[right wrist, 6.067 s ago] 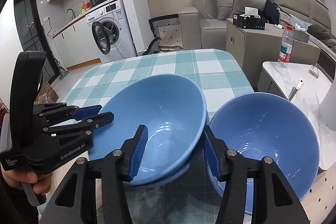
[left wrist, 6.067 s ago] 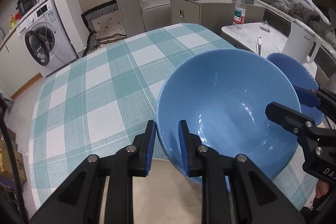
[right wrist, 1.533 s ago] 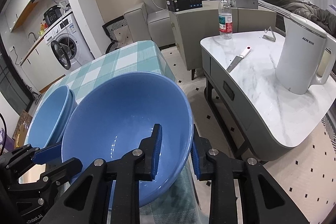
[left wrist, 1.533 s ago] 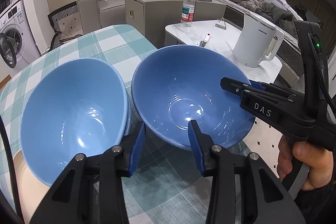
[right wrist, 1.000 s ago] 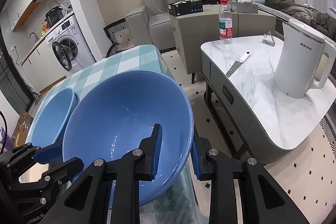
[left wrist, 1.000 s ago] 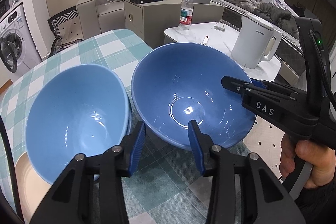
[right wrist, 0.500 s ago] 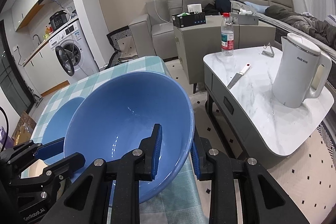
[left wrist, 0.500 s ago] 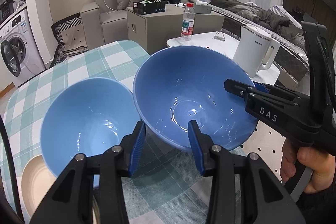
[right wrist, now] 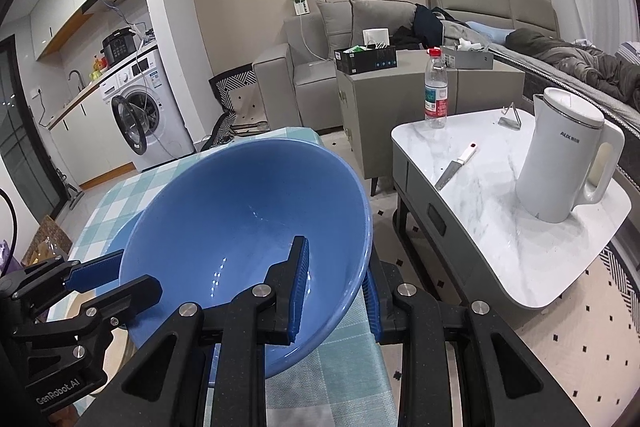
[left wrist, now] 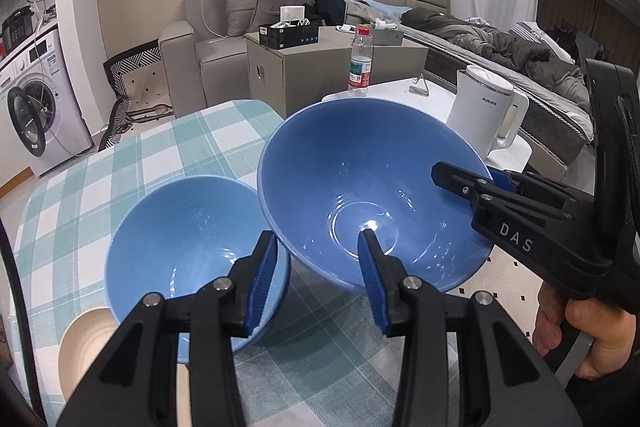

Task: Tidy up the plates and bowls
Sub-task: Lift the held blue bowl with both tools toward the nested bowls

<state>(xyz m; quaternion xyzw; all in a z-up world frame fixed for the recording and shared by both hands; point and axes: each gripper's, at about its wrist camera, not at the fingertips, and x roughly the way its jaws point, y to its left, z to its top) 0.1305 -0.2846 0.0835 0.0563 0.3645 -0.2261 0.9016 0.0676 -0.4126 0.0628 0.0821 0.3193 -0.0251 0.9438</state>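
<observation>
Two blue bowls here: the right tongs [right wrist: 336, 287] are clamped on the rim of one bowl [right wrist: 248, 227], holding it tilted above the checked counter [left wrist: 152, 155]; the other bowl [left wrist: 188, 243] sits on the counter beside a cream plate [left wrist: 80, 339]. The left tongs [left wrist: 316, 279] gape, gripping nothing. A kettle [right wrist: 568, 163], bottle [right wrist: 436, 95] and knife [right wrist: 456, 167] stand on the side table. Compared with a second ago, the held bowl is higher.
</observation>
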